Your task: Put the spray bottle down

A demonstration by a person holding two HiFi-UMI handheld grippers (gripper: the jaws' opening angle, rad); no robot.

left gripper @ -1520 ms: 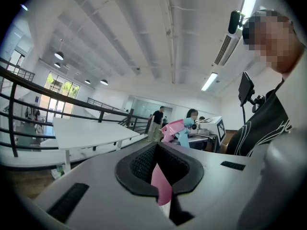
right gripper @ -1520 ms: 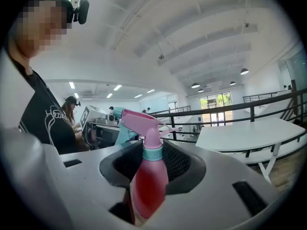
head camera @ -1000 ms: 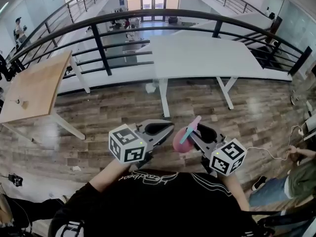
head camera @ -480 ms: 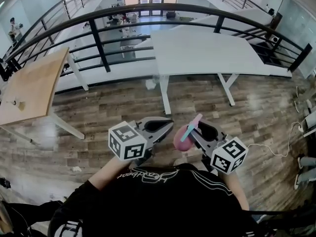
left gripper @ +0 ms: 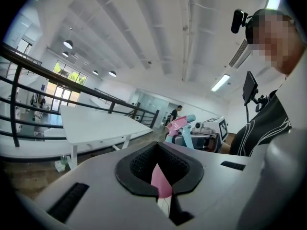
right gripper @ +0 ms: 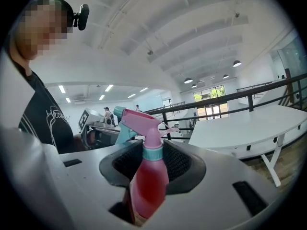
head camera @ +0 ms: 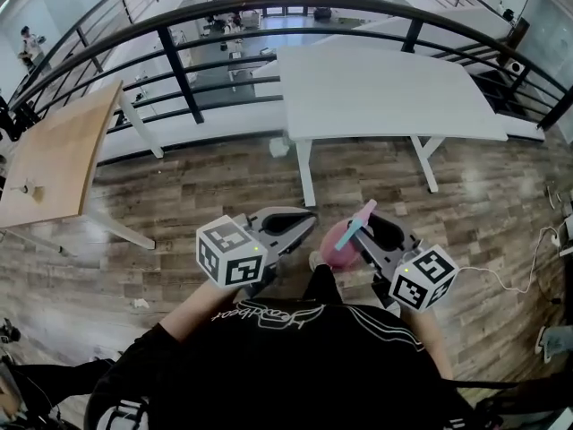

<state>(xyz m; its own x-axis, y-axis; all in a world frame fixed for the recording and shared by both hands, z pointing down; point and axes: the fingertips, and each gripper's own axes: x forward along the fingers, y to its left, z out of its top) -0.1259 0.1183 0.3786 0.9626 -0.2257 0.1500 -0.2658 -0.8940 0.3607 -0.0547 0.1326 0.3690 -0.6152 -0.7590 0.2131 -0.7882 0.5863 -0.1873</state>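
My right gripper (head camera: 369,236) (right gripper: 152,174) is shut on a pink spray bottle (head camera: 338,243) (right gripper: 146,176) with a teal collar and teal trigger. The bottle stands upright between the jaws, its nozzle above them. I hold it in the air close to my chest, over the wooden floor. The left gripper view also shows the bottle (left gripper: 179,127), off to the right. My left gripper (head camera: 285,226) (left gripper: 160,176) sits beside the right one at the same height, jaws closed on a thin pink and white strip (left gripper: 160,184). I cannot tell what that strip is.
A white table (head camera: 385,92) stands ahead past the grippers, with bare wood floor (head camera: 206,195) between. A wooden table (head camera: 58,155) is at the left. A black curved railing (head camera: 179,70) runs behind both tables. A white cable (head camera: 501,283) lies on the floor at right.
Both grippers keep their hold and stay side by side. The right gripper with the bottle has drifted slightly right and down in the head view, and the white table appears a little nearer.
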